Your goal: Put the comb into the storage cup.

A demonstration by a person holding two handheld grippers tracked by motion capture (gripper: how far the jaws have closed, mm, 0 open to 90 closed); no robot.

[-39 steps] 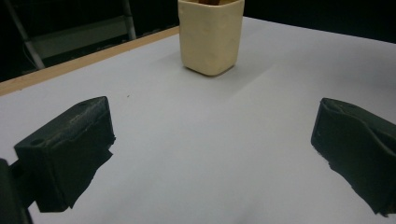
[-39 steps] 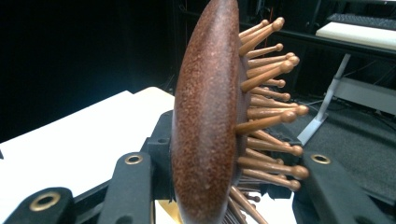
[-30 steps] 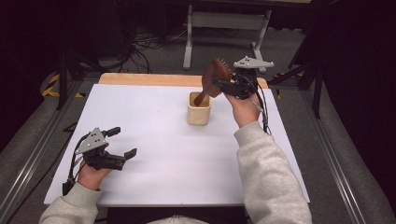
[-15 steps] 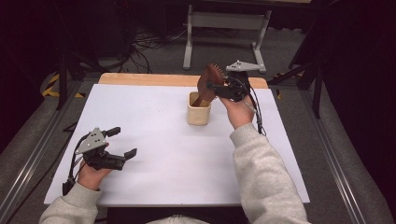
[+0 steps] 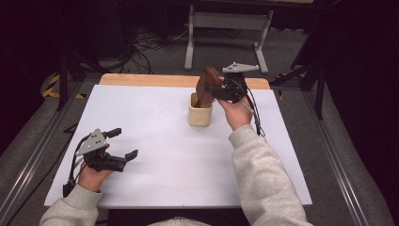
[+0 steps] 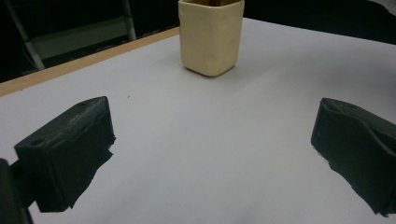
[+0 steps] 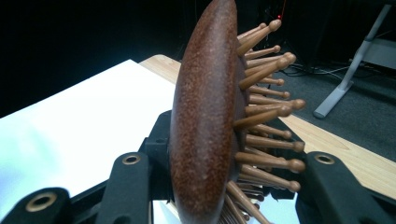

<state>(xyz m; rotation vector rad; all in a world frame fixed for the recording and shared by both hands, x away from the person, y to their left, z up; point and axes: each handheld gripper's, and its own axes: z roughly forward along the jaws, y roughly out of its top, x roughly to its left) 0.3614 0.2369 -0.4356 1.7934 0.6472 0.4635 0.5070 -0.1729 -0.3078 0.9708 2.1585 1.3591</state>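
Observation:
A brown wooden hairbrush (image 5: 207,84) with wooden pins stands tilted over the cream square cup (image 5: 200,115) at the table's middle back, its handle end down inside the cup. My right gripper (image 5: 220,90) is shut on the brush head from the right. In the right gripper view the brush (image 7: 205,116) sits edge-on between the two black jaws, pins pointing right. My left gripper (image 5: 124,143) rests open on the white table at the near left, nothing between its fingers (image 6: 65,154). The cup (image 6: 211,37) stands well ahead of it.
The white table top (image 5: 155,165) has a wooden strip (image 5: 141,80) along its far edge. Beyond it stand a metal stand (image 5: 226,28), floor cables and dark frame legs. A rail (image 5: 33,160) runs along the table's left side.
My right gripper has come down and toward the left with the brush, and the handle now sits lower in the cup. The left gripper has stayed where it was.

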